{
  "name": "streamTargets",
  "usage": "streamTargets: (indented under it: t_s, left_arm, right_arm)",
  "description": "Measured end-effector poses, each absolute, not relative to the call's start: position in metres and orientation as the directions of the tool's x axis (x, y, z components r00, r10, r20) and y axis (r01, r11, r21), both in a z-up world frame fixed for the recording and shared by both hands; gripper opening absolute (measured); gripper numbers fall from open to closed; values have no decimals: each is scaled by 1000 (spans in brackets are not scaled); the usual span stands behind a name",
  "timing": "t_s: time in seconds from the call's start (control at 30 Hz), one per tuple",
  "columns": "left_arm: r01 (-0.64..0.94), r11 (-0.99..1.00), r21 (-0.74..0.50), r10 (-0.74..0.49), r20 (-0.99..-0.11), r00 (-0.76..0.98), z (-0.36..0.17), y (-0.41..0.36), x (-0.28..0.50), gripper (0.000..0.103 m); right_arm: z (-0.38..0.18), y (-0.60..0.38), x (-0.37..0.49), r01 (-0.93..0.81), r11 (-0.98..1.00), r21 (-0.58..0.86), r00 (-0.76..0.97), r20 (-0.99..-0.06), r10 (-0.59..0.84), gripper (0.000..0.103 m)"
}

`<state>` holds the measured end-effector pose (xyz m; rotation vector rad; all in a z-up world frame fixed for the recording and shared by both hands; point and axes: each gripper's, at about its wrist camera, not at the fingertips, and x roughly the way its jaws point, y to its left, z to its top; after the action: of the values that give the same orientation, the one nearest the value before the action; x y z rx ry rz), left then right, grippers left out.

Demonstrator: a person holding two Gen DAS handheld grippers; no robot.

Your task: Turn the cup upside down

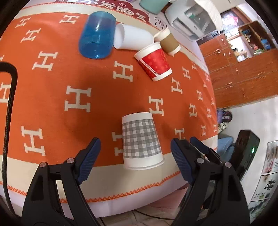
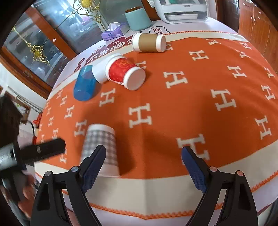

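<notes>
A grey-checked paper cup (image 1: 141, 141) stands upside down, mouth down, near the front edge of the orange table cloth (image 1: 97, 76). My left gripper (image 1: 135, 149) is open, its fingers on either side of the cup without touching it. In the right wrist view the same cup (image 2: 101, 149) stands at the lower left, partly behind my right gripper's left finger (image 2: 94, 165). My right gripper (image 2: 144, 163) is open and empty, just right of the cup. The left gripper's body (image 2: 40, 149) shows blurred at the left.
Several cups lie on their sides at the back: a blue plastic one (image 1: 97, 34), a white one (image 1: 133, 36), a red one (image 1: 154, 61) and a brown one (image 1: 168, 41). A teal canister (image 2: 138, 16) and a white appliance (image 2: 180, 9) stand behind. The table's front edge (image 1: 121, 193) is close.
</notes>
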<state>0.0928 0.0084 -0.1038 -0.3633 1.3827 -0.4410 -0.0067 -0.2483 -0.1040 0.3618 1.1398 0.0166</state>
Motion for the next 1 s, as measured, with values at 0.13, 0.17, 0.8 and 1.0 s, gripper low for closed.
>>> streamTargets:
  t_s: [0.13, 0.17, 0.8, 1.0]
  left_arm:
    - [89, 860, -502, -507, -860, 53, -114, -7, 101, 81]
    - [83, 857, -508, -512, -859, 29, -118, -9, 102, 81]
    - [58, 887, -459, -456, -888, -55, -155, -52, 120, 58]
    - [274, 890, -363, -442, -832, 334, -103, -54, 94, 58]
  right_arm:
    - [-115, -258, -20, 175, 935, 310, 416, -883, 215, 90]
    - [-122, -256, -19, 178, 932, 315, 409, -885, 221, 90]
    - [-154, -256, -17, 194, 890, 413, 377, -869, 320, 90]
    - [-147, -251, -19, 173, 912, 371, 412, -869, 275, 90]
